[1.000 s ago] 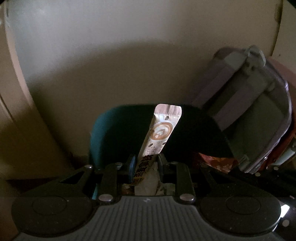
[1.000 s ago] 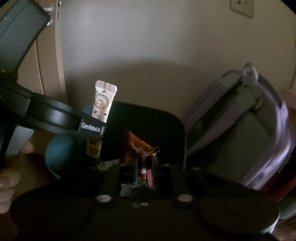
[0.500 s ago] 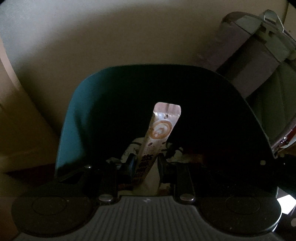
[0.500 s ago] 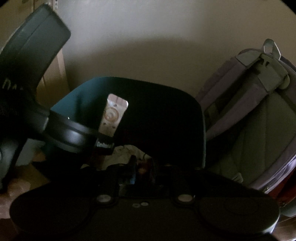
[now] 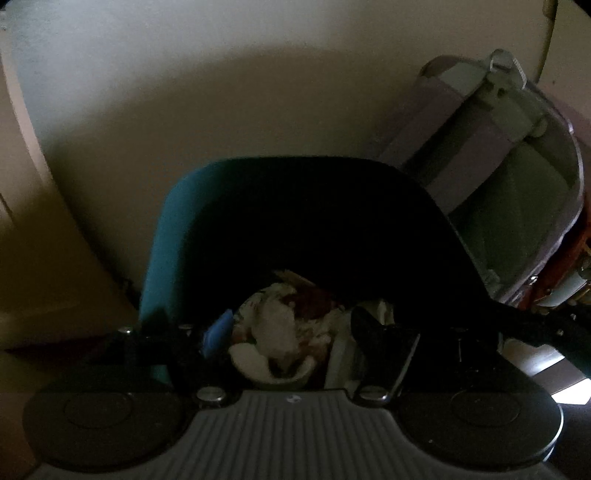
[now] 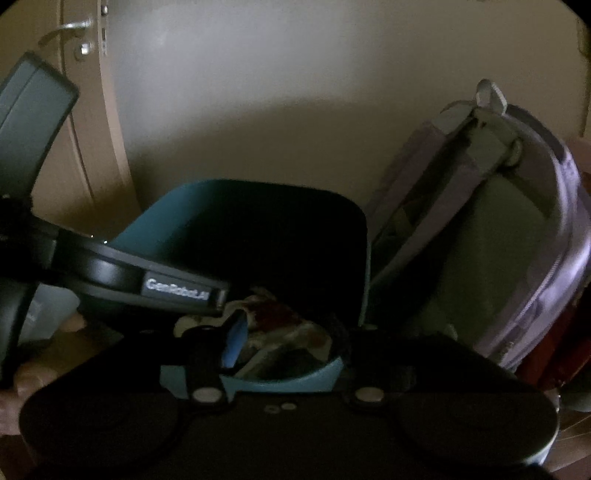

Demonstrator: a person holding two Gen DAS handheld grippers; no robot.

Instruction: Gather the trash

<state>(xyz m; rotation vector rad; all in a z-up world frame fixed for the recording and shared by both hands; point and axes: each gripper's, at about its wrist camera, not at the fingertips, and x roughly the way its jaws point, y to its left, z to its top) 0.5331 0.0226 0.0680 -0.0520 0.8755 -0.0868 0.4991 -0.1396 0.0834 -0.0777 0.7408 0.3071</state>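
Two grippers point down into a teal bin [image 5: 166, 258], and both pictures are very dark; the left gripper [image 5: 291, 332] has its jaws opening with nothing pinched between them, and only the blue pad on one finger [image 5: 218, 332] shows well, while the other finger is a dark shape; the right gripper [image 6: 284, 343] also has its jaws opening and holds nothing; its far finger is lost in the shadow. Trash [image 5: 284, 325] lies in the bottom of the bin as a crumpled heap of white and red wrappers; you cannot tell one piece from another, and the back of the bin is black inside. In the right wrist view the left gripper reaches in from the left, above the heap, and part of a hand [image 6: 22, 387] shows at the left edge, cut off. A purple and grey backpack [image 6: 498, 240] leans just beside the bin, against a pale wall [image 6: 295, 92]; a door handle [image 6: 70, 27] shows at the top left.
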